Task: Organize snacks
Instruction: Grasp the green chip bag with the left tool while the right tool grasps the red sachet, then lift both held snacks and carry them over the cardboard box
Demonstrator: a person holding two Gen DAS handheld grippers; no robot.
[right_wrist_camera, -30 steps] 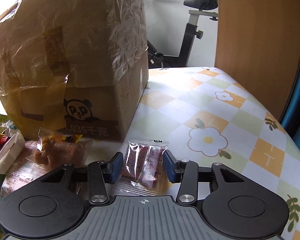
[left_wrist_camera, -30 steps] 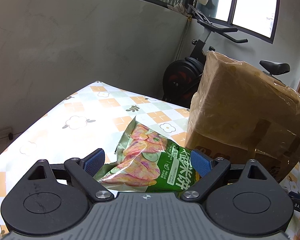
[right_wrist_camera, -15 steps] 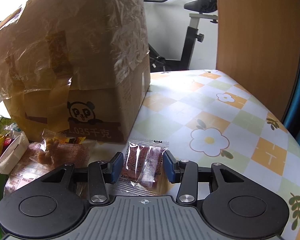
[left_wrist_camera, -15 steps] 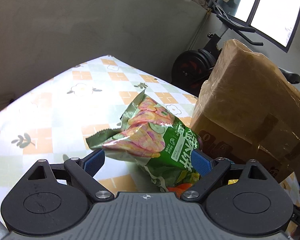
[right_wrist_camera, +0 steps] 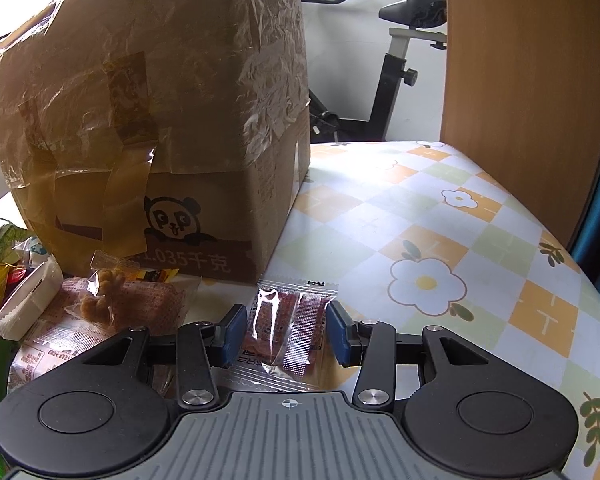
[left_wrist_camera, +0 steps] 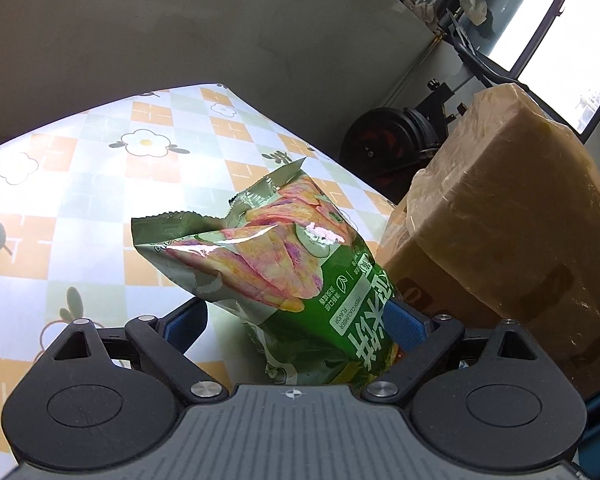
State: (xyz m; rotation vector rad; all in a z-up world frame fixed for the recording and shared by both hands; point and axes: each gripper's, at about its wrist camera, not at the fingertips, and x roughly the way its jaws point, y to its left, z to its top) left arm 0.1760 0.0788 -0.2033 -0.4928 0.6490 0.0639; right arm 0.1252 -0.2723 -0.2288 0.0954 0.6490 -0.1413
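Note:
In the left wrist view a green chip bag (left_wrist_camera: 284, 272) stands tilted between the fingers of my left gripper (left_wrist_camera: 296, 324). The jaws stand wide; the right pad touches the bag, the left pad is apart from it. In the right wrist view a clear packet of red-brown snack bars (right_wrist_camera: 288, 328) lies on the table between the fingers of my right gripper (right_wrist_camera: 286, 334). Those jaws stand a little wider than the packet.
A large taped cardboard box (right_wrist_camera: 160, 120) with a panda print stands on the flowered tablecloth (right_wrist_camera: 440, 248); it also shows in the left wrist view (left_wrist_camera: 500, 220). Several loose snack packets (right_wrist_camera: 80, 312) lie left of the right gripper. An exercise bike (right_wrist_camera: 400, 60) and a wooden panel (right_wrist_camera: 528, 60) stand behind.
The chip bag has risen from lying flat to standing tilted, as the left gripper view swung up and left. The right gripper has barely moved.

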